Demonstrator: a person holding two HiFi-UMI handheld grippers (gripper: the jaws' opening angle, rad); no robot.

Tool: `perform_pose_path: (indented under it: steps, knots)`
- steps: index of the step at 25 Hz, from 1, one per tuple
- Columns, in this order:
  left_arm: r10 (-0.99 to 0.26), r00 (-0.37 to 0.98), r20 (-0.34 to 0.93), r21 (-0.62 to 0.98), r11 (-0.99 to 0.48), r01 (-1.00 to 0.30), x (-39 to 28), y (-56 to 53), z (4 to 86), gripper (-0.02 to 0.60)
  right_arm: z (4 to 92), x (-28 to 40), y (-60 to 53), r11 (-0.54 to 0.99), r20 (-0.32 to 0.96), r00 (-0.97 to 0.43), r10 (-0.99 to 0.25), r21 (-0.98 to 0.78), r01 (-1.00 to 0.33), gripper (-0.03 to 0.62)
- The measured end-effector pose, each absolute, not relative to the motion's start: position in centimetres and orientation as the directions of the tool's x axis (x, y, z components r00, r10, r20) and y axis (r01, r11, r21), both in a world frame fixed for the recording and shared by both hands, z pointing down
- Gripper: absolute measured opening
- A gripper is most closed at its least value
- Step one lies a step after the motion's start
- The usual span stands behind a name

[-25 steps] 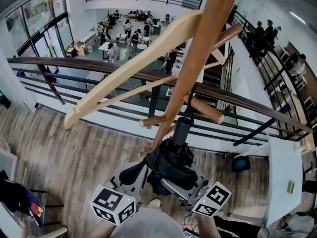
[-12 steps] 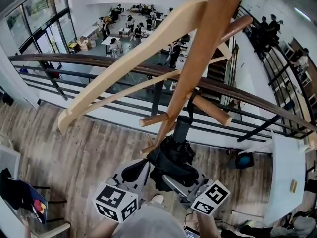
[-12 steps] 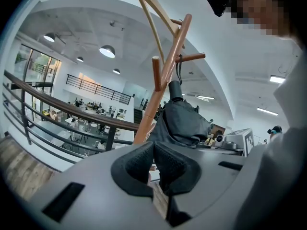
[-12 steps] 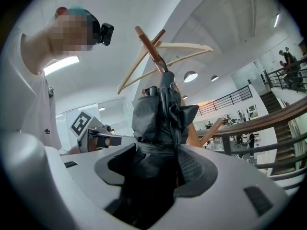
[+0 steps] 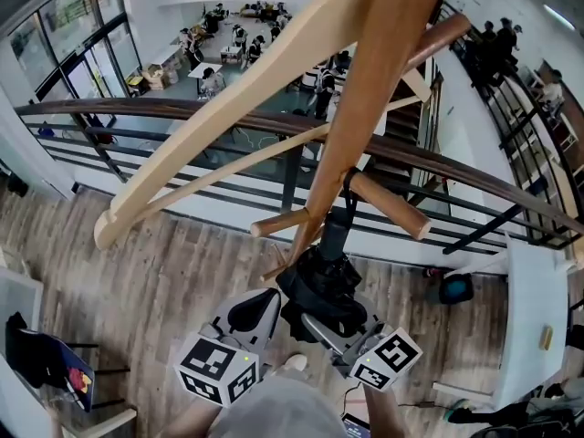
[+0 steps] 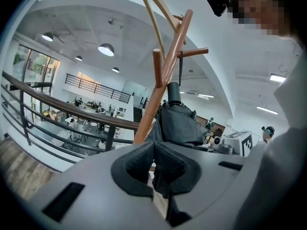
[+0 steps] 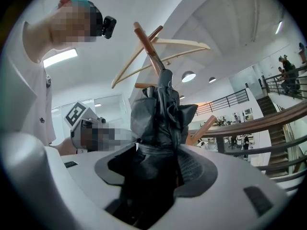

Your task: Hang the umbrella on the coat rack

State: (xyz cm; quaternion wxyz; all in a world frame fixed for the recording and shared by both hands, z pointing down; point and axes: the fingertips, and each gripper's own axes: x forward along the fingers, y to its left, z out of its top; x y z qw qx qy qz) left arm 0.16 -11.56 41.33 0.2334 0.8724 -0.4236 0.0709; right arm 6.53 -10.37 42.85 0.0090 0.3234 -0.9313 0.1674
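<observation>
Umbrella (image 5: 319,290): folded, black, handle up, against the coat rack (image 5: 360,108) pole, just below its pegs.
Strap (image 5: 348,190): ran from the handle to a rack peg (image 5: 388,203); appeared looped over it.
Right gripper (image 7: 156,159): clamped on the umbrella's cloth.
Left gripper (image 6: 152,147): jaws pressed together, holding nothing, beside the rack's pole.
Risk: if the loop sat near the peg tip, release would likely drop the umbrella; a downward pull could tilt the rack.

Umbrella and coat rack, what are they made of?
The umbrella looks like thin black fabric, slightly shiny, since it bunches in soft wrinkled folds. Its stubby handle seems to be hard plastic, though that's a guess. The coat rack looks like smooth varnished wood, judging by its warm brown colour and soft sheen.
</observation>
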Motion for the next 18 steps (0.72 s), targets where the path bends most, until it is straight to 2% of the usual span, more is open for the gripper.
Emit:
perform_pose_path:
  steps: [13, 18]
  knots:
    - [-0.696, 0.638, 0.329, 0.351, -0.537, -0.767, 0.5, -11.4, 41.7, 0.023, 44.3, 8.5, -12.3, 0.658, 0.162, -0.662, -0.731, -0.087, -0.748, 0.276]
    - [-0.694, 0.64, 0.33, 0.353, -0.538, -0.766, 0.9, -11.5, 41.4, 0.023, 44.1, 9.1, -13.6, 0.623, 0.157, -0.623, -0.766, -0.055, -0.78, 0.276]
